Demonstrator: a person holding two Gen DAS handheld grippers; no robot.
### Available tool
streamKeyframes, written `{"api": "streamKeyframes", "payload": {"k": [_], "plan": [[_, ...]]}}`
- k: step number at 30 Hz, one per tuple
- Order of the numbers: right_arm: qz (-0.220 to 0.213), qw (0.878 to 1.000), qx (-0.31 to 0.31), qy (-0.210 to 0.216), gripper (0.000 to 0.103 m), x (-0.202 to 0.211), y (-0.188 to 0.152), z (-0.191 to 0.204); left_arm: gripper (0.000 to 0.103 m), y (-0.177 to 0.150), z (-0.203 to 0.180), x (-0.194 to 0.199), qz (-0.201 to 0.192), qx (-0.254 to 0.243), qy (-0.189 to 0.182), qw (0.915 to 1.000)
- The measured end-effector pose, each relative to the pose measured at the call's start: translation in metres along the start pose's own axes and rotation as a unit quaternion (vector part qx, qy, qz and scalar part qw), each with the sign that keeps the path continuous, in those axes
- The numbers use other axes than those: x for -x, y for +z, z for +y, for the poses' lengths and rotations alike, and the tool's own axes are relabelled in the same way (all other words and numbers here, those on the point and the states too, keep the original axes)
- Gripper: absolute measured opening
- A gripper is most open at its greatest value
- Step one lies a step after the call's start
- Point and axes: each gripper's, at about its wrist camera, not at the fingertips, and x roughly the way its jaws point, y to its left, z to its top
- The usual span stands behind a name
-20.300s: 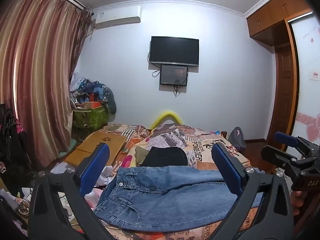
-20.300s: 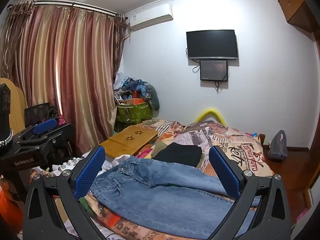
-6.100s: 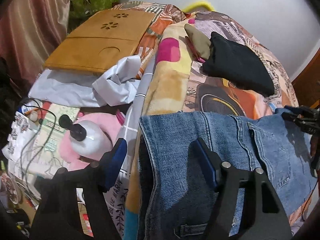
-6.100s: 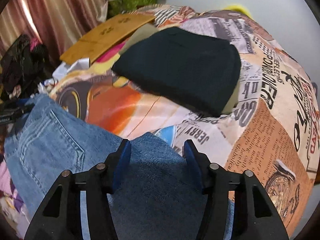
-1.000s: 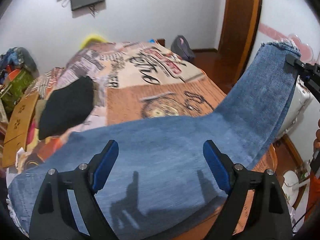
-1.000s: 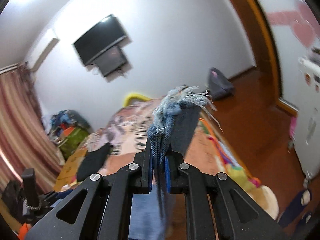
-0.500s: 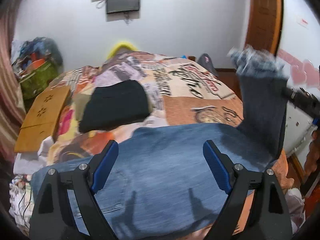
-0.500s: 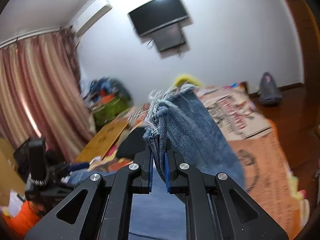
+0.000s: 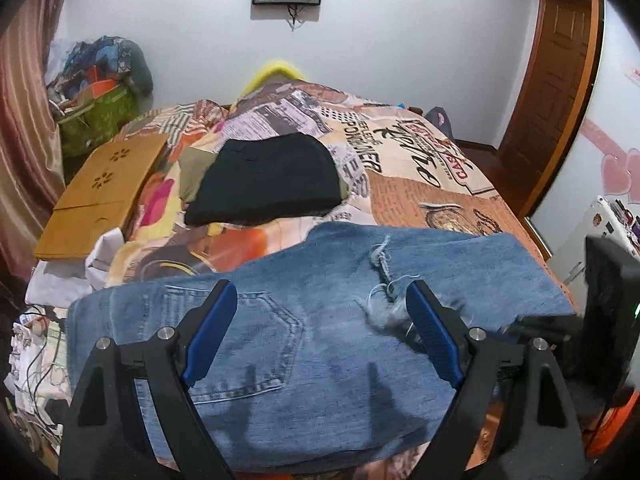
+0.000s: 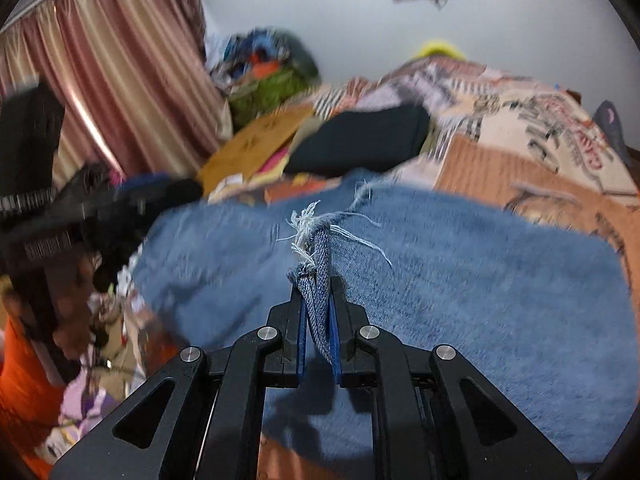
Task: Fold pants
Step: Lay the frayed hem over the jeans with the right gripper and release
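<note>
Blue jeans [image 9: 320, 352] lie across the near end of the bed, the leg end doubled over onto the seat part with its back pocket [image 9: 260, 340]. My left gripper [image 9: 320, 292] hovers open just above the denim, nothing between its blue pads. The frayed hem [image 9: 384, 304] lies just inside its right finger. In the right wrist view my right gripper [image 10: 318, 286] is shut on that frayed hem [image 10: 316, 236], low over the folded jeans [image 10: 480, 288]. The left gripper [image 10: 132, 196] shows blurred at the left there.
A folded black garment [image 9: 264, 178] lies on the patterned bedspread [image 9: 420, 160] behind the jeans. A wooden lap tray [image 9: 100, 188] and loose clutter fill the bed's left side. A green basket [image 9: 96, 116] stands by the curtain. A wooden door [image 9: 560, 80] is at the right.
My right gripper has swung the raised leg end down and to the left, laying it over the seat of the jeans. The left gripper has shifted sideways and stayed open.
</note>
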Motion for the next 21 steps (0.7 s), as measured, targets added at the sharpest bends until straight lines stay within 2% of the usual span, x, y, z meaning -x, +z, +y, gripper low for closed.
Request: {"api": "streamKeyframes", "payload": {"k": [4, 8, 12, 16, 19, 21], "plan": [[0.032, 0.999, 0.011, -0.002, 0.018, -0.004, -0.014, 0.002, 0.087, 0.002, -0.018, -0.011, 0.008, -0.015, -0.009, 0.9998], [0.022, 1.0, 0.017, 0.004, 0.024, 0.025, -0.015, 0.002, 0.087, 0.003, -0.042, -0.025, 0.02, -0.034, -0.018, 0.999], [-0.021, 0.998, 0.017, -0.059, 0.044, 0.065, -0.022, -0.014, 0.087, -0.001, -0.06, -0.042, 0.039, -0.047, -0.027, 0.9978], [-0.046, 0.989, -0.019, -0.142, 0.045, 0.108, -0.041, -0.049, 0.087, -0.009, -0.074, -0.061, 0.064, -0.06, -0.024, 0.9958], [-0.045, 0.98, -0.051, -0.188, 0.051, 0.125, -0.057, -0.071, 0.087, -0.015, -0.081, -0.072, 0.076, -0.068, -0.018, 0.9946], [-0.042, 0.976, -0.07, -0.203, 0.053, 0.128, -0.066, -0.081, 0.087, -0.021, -0.083, -0.08, 0.09, -0.067, -0.016, 0.9936]]}}
